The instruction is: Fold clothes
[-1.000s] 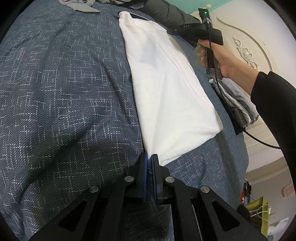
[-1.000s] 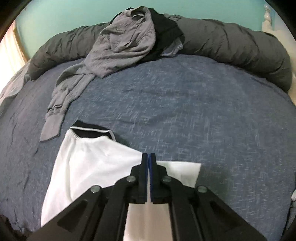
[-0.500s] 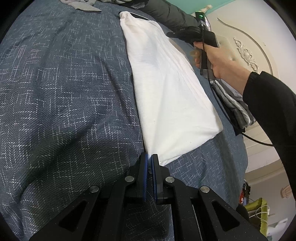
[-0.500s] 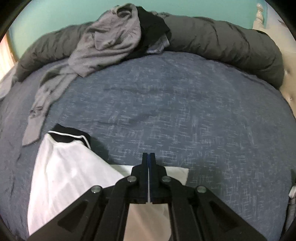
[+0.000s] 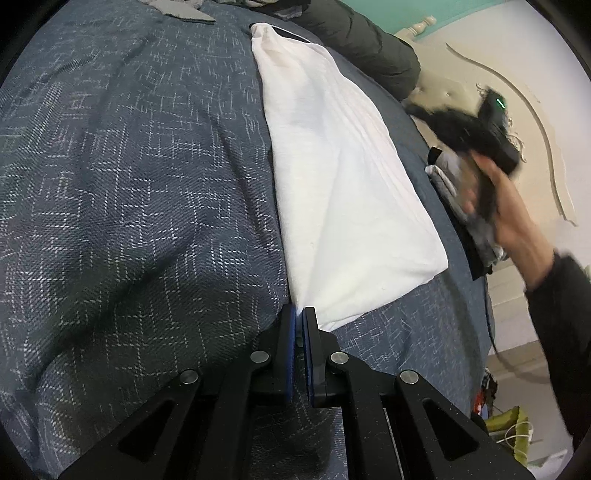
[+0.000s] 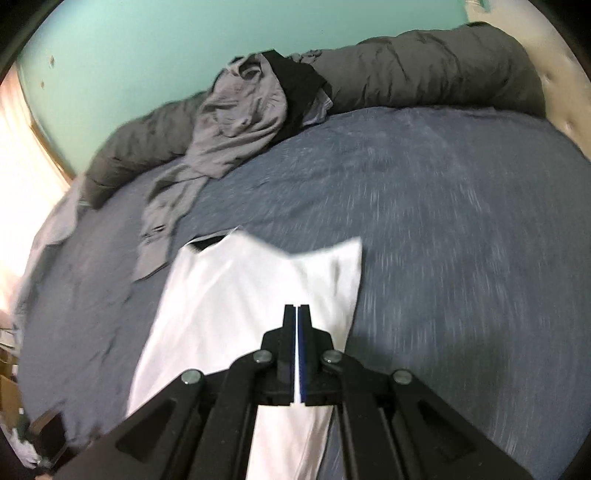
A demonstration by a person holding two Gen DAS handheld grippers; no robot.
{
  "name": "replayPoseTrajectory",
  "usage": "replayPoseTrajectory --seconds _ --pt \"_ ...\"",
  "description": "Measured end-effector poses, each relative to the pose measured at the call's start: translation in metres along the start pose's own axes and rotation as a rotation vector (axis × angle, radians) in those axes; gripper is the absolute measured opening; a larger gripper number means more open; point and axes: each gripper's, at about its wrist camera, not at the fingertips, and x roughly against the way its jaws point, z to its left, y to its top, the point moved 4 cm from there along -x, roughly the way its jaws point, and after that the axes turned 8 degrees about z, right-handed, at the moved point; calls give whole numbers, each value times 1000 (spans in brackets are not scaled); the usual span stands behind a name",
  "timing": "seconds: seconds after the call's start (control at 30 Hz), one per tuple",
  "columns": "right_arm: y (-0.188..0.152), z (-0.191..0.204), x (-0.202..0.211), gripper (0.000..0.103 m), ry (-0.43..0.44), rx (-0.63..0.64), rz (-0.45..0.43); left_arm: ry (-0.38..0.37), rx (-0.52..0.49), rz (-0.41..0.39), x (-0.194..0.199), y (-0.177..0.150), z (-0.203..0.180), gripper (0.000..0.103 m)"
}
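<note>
On the bed's blue patterned cover [image 5: 129, 184], a white garment [image 5: 332, 166] lies as a long, narrow strip, with a dark-trimmed end [image 5: 288, 33] far from the left wrist camera.

Left side: the left gripper [image 5: 299, 314] sits at the near corner of the strip, jaws clenched on the white cloth, a sliver of which shows between the blue pads. From here the garment's long axis runs straight away from the jaws toward the rolled grey duvet [image 5: 369, 48].

Centre: the strip is already doubled lengthwise, a crease running down its length.

Right side: the right gripper [image 6: 298, 310] is raised above the bed, jaws clamped on white fabric; a white line shows between the pads and a corner [image 6: 347, 258] hangs lifted beyond the tips. In the left view the person's hand [image 5: 509, 221] carrying it is blurred, off the strip's right edge, over a folded pile [image 5: 458, 184].

Judgement: a fold appears under way. The right gripper holds the free edge and the left pins the near corner, so any crosswise fold turns on carrying cloth along the long axis.

Loose grey clothing [image 6: 236, 122] lies heaped at the far side, well apart.
</note>
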Motion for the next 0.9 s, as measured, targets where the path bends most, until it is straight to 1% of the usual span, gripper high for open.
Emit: replayPoseTrajectory --seconds 0.13,0.23,0.3,0.33,0.37,0.4,0.43,0.47,0.5,0.53,0.6,0.67,0.73,0.87,0.9 --pt "-51 2 29 1 49 -29 14 5 19 -13 8 0 -2 5" --pt "-84 -3 44 2 64 -64 31 7 39 -36 17 1 -2 5" --pt "-105 -7 53 2 84 -102 36 14 62 -42 20 5 -2 10" --pt "-115 -10 57 5 101 -131 33 18 66 -39 20 7 -2 16" --pt "-123 -12 59 8 104 -155 32 22 71 -36 19 8 -2 23" --pt "-131 -14 60 20 103 -177 32 25 75 -32 18 9 -2 26" --pt "-139 -16 62 37 103 -199 31 28 86 -25 16 9 -1 28" --pt "-146 -18 62 41 98 -221 28 30 98 -18 13 9 0 29" --pt "-154 -20 62 42 109 -245 29 35 107 -16 11 9 1 30" --pt "-160 -20 61 42 119 -259 34 39 116 -14 8 8 2 30" --pt "-170 -20 54 43 100 -275 62 49 133 -11 4 7 4 30" --pt "-179 -20 48 43 91 -295 80 37 152 -16 2 5 5 31" --pt "-185 -22 42 47 92 -322 95 29 164 -18 2 3 7 34" --pt "-189 -22 36 48 72 -327 100 46 169 -15 5 1 8 35" --pt "-189 -21 37 50 72 -325 96 44 175 -17 4 1 6 35"
